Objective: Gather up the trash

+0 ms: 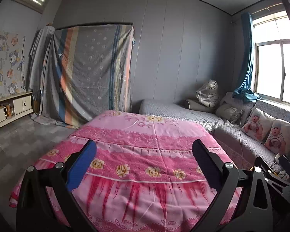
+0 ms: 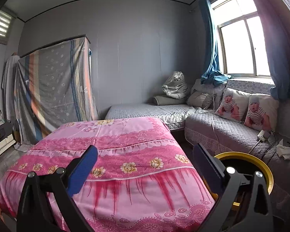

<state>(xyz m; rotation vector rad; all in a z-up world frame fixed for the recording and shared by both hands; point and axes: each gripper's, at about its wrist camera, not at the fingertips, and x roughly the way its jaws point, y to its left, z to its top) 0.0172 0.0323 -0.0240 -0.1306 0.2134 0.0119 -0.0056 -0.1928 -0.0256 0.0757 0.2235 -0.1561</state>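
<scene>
Both grippers, left (image 1: 144,155) and right (image 2: 145,159), hang wide and empty over the pink bed (image 2: 110,150). The tissue (image 2: 286,151) lies far right on the sofa (image 2: 228,131), near the yellow-rimmed bin (image 2: 241,155). Best swing the right gripper over, descend squarely and pinch the crumple's middle.

Yellow-rimmed bin (image 2: 247,155) half behind the right hand-held gripper (image 2: 145,166) (contents unseen), crumpled tissue (image 2: 286,150) near frame edge.

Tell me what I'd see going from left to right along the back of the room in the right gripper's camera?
Striped sheet draped over a frame → shiny plastic bag → grey cushion → two baby-picture pillows → crumpled white tissue.
</scene>
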